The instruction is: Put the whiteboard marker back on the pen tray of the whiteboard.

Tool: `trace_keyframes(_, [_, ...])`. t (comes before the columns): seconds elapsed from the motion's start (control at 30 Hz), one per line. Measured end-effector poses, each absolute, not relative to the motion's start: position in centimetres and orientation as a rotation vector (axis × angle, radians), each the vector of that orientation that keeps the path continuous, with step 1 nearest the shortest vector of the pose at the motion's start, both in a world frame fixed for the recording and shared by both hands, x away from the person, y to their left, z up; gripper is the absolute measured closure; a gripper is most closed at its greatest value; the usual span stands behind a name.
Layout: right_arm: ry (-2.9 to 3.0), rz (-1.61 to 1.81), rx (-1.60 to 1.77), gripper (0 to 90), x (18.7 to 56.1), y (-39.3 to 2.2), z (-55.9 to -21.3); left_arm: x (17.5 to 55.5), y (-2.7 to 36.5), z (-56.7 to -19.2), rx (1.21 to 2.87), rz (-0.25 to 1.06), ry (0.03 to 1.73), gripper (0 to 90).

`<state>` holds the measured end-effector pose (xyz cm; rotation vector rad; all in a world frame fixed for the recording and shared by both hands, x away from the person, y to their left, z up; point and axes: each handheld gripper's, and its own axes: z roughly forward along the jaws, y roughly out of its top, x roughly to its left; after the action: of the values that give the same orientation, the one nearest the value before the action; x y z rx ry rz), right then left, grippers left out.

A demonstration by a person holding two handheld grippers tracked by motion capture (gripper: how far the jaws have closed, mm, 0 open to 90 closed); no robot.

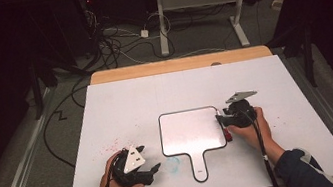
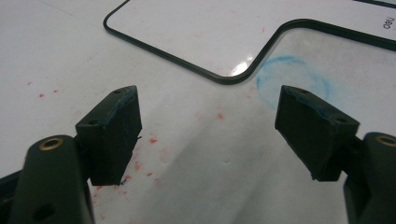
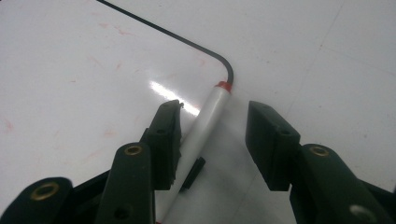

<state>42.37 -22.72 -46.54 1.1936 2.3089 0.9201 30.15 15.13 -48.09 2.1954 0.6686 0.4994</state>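
Along the white paddle-shaped whiteboard's (image 1: 191,131) right edge lay a light, slick-looking white marker with red ends (image 3: 203,125), between the right gripper's (image 3: 212,140) spread jaws, best pinched mid-barrel; left gripper (image 2: 208,133) gaped empty.

- The surface (image 1: 121,105) is white, with a wooden strip along its far edge.
- A black-rimmed whiteboard paddle (image 1: 190,130) lies flat near the middle, handle toward the person.
- A marker (image 3: 205,121) lies along the paddle's right edge.
- Red specks (image 2: 140,163) and a faint blue ring (image 2: 299,79) stain the surface.
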Motion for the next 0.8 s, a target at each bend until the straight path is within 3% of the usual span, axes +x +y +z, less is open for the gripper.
trace_keyframes(0.37, [2.292,1.023,1.077,48.5,41.0,-23.2,-44.8,30.2,15.4,-47.9,2.179,0.514,0.68,21.1])
trace_keyframes(0.8, [2.184,1.146,0.76,33.1,34.5,-27.8,-42.0,30.2,15.1,-47.9,2.191,0.534,0.689,20.3])
